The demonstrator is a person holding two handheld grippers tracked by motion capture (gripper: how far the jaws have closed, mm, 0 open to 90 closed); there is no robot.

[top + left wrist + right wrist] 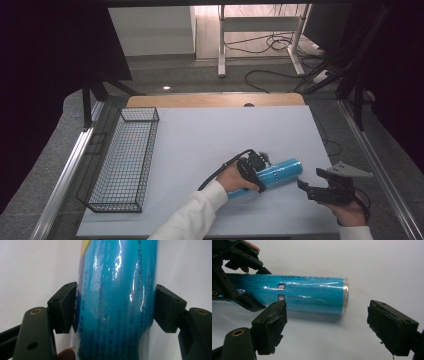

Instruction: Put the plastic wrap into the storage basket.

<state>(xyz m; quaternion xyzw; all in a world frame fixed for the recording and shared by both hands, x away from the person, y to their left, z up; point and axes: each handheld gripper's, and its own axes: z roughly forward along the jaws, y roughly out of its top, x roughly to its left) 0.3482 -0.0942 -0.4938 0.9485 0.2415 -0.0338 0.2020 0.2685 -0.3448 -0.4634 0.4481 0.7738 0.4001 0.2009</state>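
White table (200,135) w/ a wire basket (122,160) at its left edge. Left gripper (252,172) has its pads clamped on a blue roll (280,172) lying near the table's front-right. Left gripper view shows both pads pressing the roll's glossy, printed wrap. Right gripper (306,189) sits just beside the roll's end, jaws wide apart, nothing between them.

The blue roll (312,293) is wrapped in glossy, wrinkled clear plastic film. Beside it, the right gripper (327,322) has matt black plastic jaws with rough, worn pads. The table (210,135) surface is smooth and matt. The basket (125,160) is dark wire mesh.
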